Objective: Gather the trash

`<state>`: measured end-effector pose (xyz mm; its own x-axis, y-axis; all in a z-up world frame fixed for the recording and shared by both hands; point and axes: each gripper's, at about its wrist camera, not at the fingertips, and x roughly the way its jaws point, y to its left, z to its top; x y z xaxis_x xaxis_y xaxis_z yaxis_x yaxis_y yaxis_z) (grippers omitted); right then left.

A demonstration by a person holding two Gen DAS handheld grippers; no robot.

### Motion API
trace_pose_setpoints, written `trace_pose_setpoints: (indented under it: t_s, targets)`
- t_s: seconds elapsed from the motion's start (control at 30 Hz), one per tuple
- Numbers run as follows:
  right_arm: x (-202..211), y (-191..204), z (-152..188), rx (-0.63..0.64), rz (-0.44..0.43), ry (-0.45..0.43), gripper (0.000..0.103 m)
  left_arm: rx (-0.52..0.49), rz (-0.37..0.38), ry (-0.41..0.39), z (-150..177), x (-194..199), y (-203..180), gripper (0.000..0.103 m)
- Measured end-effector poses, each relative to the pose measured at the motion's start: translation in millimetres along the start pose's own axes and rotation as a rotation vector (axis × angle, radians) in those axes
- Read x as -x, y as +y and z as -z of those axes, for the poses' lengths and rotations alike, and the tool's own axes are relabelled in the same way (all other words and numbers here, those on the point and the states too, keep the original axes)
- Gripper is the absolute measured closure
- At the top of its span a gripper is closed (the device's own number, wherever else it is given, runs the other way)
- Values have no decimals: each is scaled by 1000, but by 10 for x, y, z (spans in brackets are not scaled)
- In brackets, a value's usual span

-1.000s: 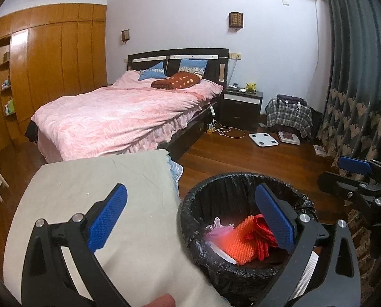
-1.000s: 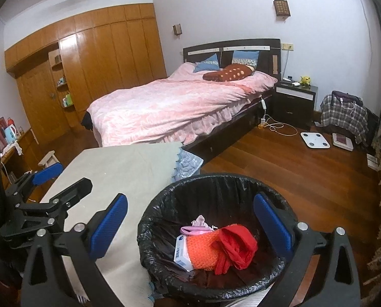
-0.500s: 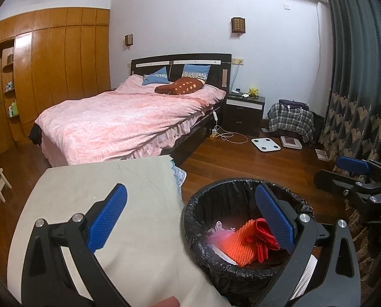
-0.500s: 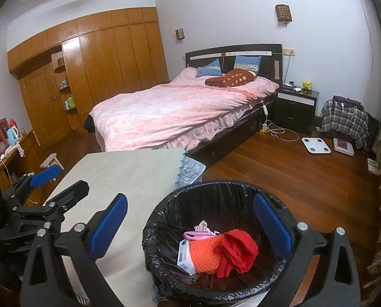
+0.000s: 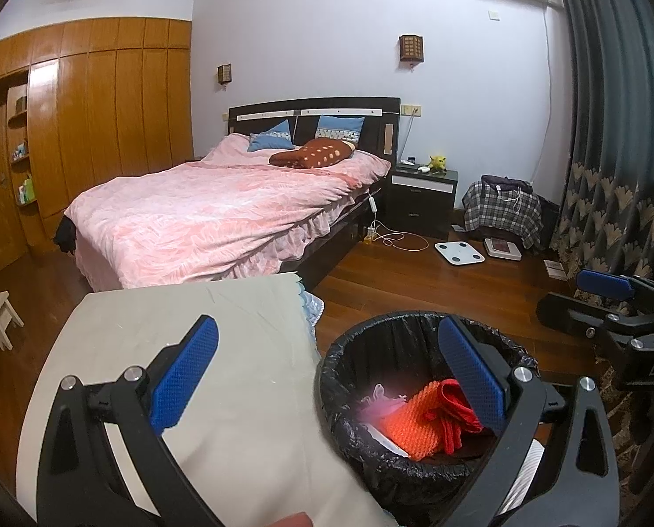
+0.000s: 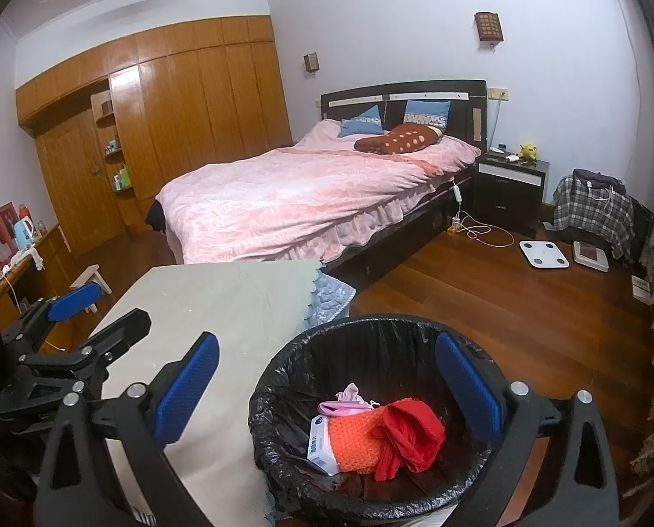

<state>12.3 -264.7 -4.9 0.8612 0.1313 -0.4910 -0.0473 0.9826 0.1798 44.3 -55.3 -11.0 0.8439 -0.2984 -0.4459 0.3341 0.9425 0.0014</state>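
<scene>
Both claws are held above the lined bin (image 6: pixel 370 417), which is taken as the landmark.

- Left claw (image 5: pixel 327 377): jaws spread wide, nothing between the blue pads (image 5: pixel 186 373). It is poised over the edge where the bench (image 5: pixel 221 351) meets the bin.
- Right claw (image 6: pixel 327 386): jaws likewise spread wide and empty, poised over the bin mouth.
- Trash already inside the bin: a red cloth (image 6: pixel 408 432), an orange knitted piece (image 6: pixel 353 439), a small white-and-blue tissue pack (image 6: pixel 320 441) at the left of the pile, and a pink item (image 6: pixel 348 402) at the back.
- Bench, left of the bin and touching or very close to it: covered by a pale cloth; no loose trash can be made out on the visible part. A few tiny specks are noted, too small to identify.
- Floor beyond the bin: a white scale (image 6: pixel 543 254), a cable and a few flat items are seen near the nightstand (image 6: pixel 509 189). Whether any is trash cannot be told.

Step judged in hand: between drops, with both claws released over the bin; the collection appears well advanced, possibly complete for the bench.

Next move, as judged: a further piece of trash must be located away from the bin, one claw brought to it with jaws wide, closed firmly on it, and returned above the bin mouth before release.
</scene>
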Motion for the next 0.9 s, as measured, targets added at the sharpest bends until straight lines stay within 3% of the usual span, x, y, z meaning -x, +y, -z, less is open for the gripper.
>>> trace_pose_setpoints:
  t_s: [0.9]
  targets:
    - [6,24,5,0,-1,0,6,0,-5,-2,-8,20,17,5]
